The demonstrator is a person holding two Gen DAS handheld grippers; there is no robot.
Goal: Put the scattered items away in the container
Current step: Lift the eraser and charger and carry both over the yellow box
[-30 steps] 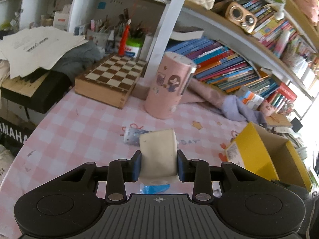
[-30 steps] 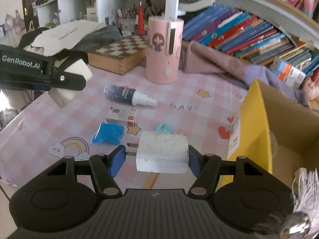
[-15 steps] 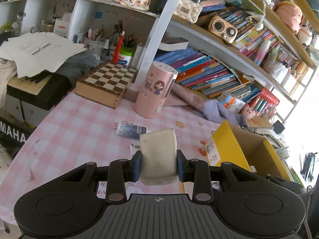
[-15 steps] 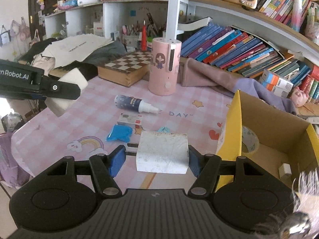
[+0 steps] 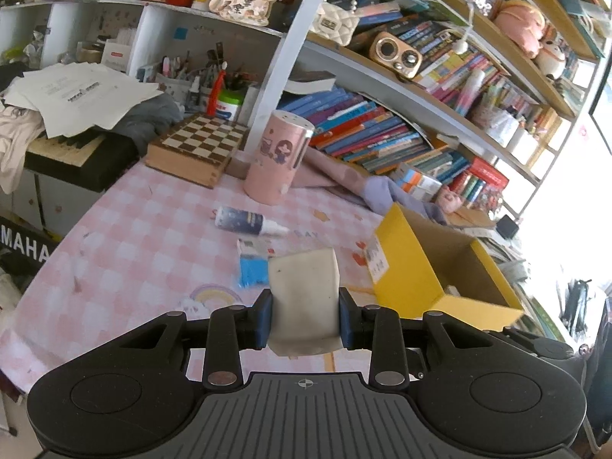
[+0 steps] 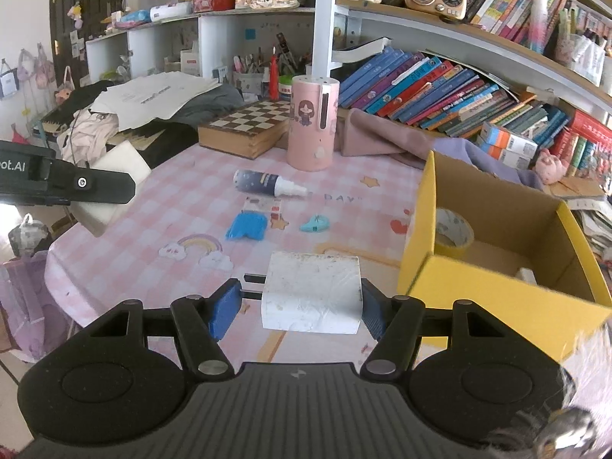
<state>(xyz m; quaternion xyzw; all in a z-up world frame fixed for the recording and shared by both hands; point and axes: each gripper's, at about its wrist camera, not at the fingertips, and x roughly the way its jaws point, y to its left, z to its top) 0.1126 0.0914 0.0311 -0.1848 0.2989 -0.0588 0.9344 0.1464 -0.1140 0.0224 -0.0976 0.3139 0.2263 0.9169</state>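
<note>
Left wrist view: the left tongs (image 5: 305, 319) were clenched on a cream sponge block (image 5: 304, 298), held above the pink checked counter (image 5: 126, 237). The yellow cardboard box (image 5: 405, 271) stood open to the right. A spray bottle (image 5: 244, 222) and a blue packet (image 5: 252, 271) lay on the counter.

Right wrist view: the right tongs (image 6: 298, 306) were grasping a white plug adapter (image 6: 311, 296) (prongs toward the left pad). The yellow cardboard box (image 6: 493, 290) held a tape roll (image 6: 453, 231). A small teal item (image 6: 315, 223) lay near the blue packet (image 6: 246, 226).
</note>
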